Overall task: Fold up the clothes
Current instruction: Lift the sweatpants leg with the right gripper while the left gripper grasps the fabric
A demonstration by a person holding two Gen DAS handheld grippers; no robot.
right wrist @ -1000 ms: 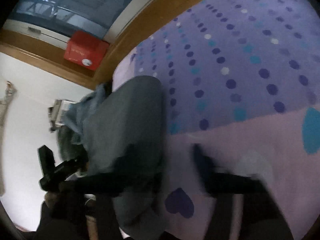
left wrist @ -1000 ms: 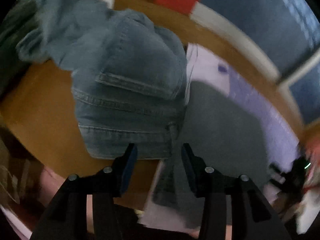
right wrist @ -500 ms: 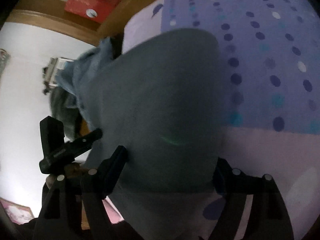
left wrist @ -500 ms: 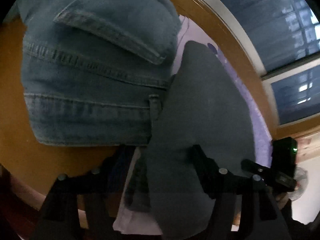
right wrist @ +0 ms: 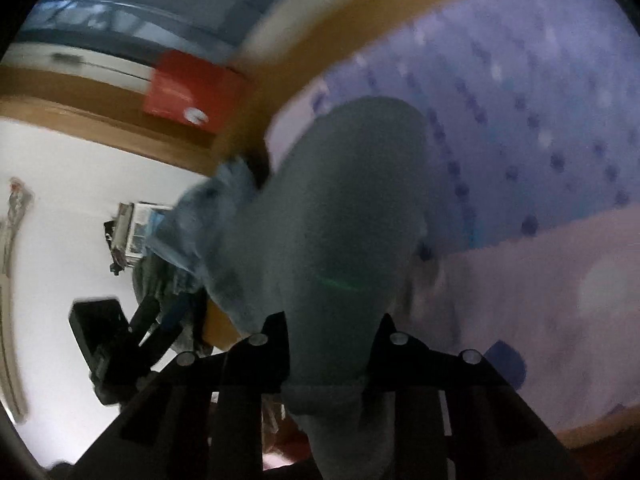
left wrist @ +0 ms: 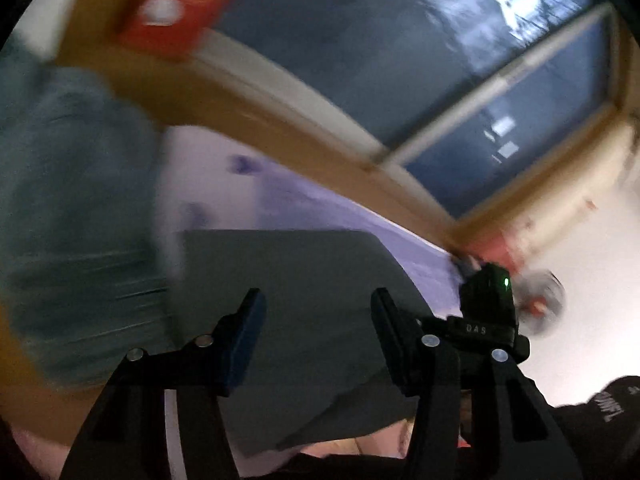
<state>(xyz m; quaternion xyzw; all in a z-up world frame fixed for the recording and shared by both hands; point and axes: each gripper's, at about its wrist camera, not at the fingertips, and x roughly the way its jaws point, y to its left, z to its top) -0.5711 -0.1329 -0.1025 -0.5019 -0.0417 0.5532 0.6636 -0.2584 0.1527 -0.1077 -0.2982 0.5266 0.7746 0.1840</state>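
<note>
Denim pile (left wrist: 76, 216): the blurred blue denim heap lies left of your left jaws, apart from them.
Left gripper (left wrist: 316, 320): your jaws stand wide with nothing between the pads; the flat dark grey-green cloth garment (left wrist: 304, 280) lies just ahead of and beneath them.
Bedsheet (right wrist: 540, 120): the lilac dotted sheet spreads ahead and to the right of your right jaws.
Right gripper (right wrist: 332, 344): your jaws are drawn in narrow on that same garment, which bulges forward between them.
Risk: only one side looks held, so a lift could let the loose side sag and skew the fold.
Risk: motion blur suggests speed; a quick pull could slip the cloth from the pads.
</note>
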